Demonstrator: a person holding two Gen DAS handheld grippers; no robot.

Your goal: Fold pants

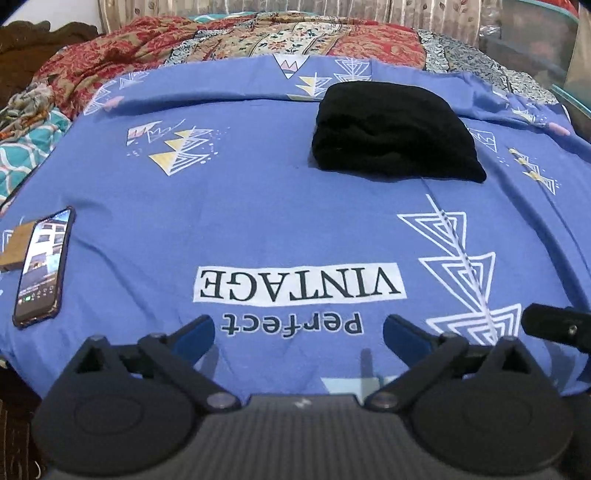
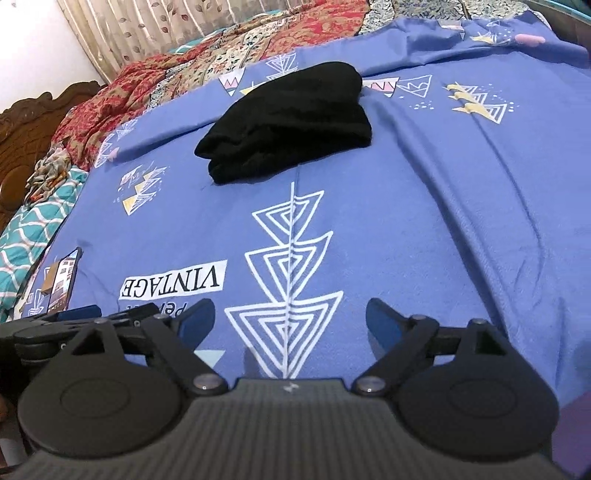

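Black pants folded into bundle mid-bed, long axis across bed. Phone well apart at left edge. Left hand-held gripper and right hand-held gripper both released, empty, over blue sheet.

A bed fills both views, spread with a blue sheet printed with white triangle motifs and the words "Perfect VINTAGE"; a red and beige floral quilt lies bunched along its far edge; a teal cloth with a white lattice pattern is rumpled at the left side; a carved dark wooden headboard stands at the far left; behind the bed hangs a pale curtain with a leaf print, beside a plain white wall; a phone with its screen lit lies on the sheet near the left edge; the light is soft and even.
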